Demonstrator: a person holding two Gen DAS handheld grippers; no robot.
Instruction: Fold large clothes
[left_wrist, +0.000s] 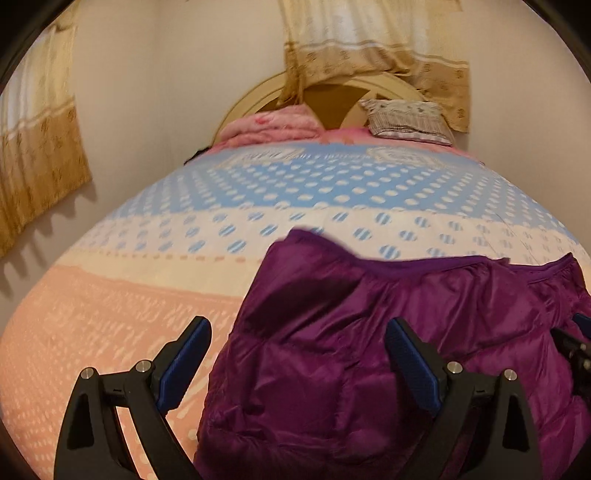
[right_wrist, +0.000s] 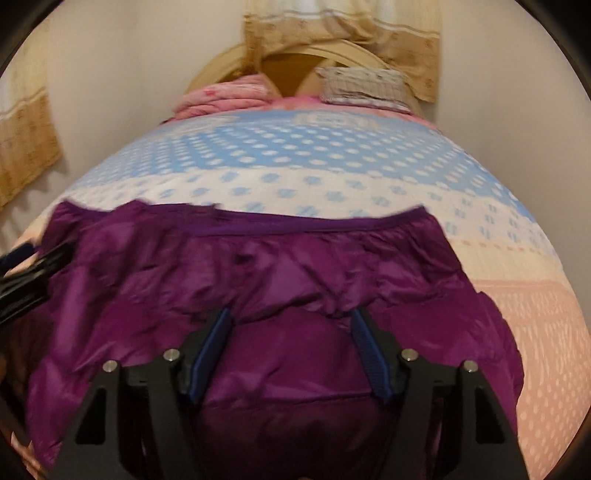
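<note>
Left wrist view, left to right: a tan curtain (left_wrist: 37, 147) hangs on the left wall. The bed is covered by a bedspread (left_wrist: 147, 295), peach in the near part, cream with blue dots in the middle, blue further back. The left gripper (left_wrist: 297, 338) has its fingers spread wide, blue pads facing each other, nothing pinched. Its left finger (left_wrist: 184, 358) sits over the peach part of the bedspread; its right finger (left_wrist: 413, 358) is over the purple jacket (left_wrist: 369, 332). The jacket's left edge falls between the two fingers. The jacket is puffy and shiny and lies flat on the near part of the bed, reaching to the right edge of the frame. At the head of the bed are a folded pink blanket (left_wrist: 269, 127), a rounded headboard (left_wrist: 332, 99), a patterned pillow (left_wrist: 410, 120) and a second curtain (left_wrist: 369, 48) above. A bit of the right gripper shows at the far right edge.

Right wrist view: part of the left gripper pokes in at the far left edge, blurred. The jacket (right_wrist: 258, 277) fills the lower middle, its banded edge running across the far side. The right gripper (right_wrist: 291, 332) hangs over the middle of the jacket, fingers apart, no fabric visibly pinched. Peach bedspread (right_wrist: 535, 332) is bare to the right.
</note>
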